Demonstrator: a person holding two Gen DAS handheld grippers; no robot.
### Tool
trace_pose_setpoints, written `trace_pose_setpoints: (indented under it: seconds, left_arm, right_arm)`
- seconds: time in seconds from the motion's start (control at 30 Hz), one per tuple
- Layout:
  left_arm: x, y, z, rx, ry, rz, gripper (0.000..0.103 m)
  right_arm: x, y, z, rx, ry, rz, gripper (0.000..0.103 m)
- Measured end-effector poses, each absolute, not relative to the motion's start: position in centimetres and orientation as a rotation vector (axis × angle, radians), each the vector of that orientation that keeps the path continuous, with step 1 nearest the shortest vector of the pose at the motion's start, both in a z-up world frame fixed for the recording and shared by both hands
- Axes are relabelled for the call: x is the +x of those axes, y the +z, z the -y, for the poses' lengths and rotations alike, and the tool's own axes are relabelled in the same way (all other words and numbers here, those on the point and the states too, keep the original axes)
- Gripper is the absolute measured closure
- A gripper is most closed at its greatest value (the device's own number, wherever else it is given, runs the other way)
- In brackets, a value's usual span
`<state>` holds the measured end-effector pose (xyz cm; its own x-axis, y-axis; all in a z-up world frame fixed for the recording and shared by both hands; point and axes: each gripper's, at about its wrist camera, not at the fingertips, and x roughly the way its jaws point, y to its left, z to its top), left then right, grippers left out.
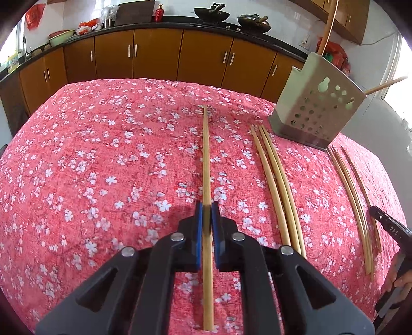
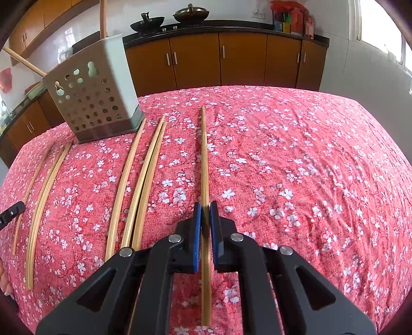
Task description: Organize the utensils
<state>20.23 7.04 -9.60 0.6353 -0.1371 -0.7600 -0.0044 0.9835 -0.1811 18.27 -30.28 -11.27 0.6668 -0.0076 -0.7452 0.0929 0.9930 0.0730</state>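
Chopstick (image 1: 206, 154) clamped in left hand-held gripper (image 1: 206, 219); another chopstick (image 2: 204, 159) in right hand-held gripper (image 2: 205, 219).

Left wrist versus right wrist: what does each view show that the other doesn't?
Left wrist only: the left gripper shut on one chopstick.
Right wrist only: the right gripper shut on another chopstick.
Both: the perforated holder, six loose chopsticks in two groups on the floral cloth, and two woks on the counter.
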Motion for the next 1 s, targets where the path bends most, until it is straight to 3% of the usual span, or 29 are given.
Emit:
trace_pose_setpoints:
  seconds: [1.0]
  left_arm:
    - [20.11,-9.55,-6.34,-0.127,-0.059,-0.884,0.093]
  right_arm:
    - [17.98,-11.36,30.08,0.116,-0.066,-0.839,0.093]
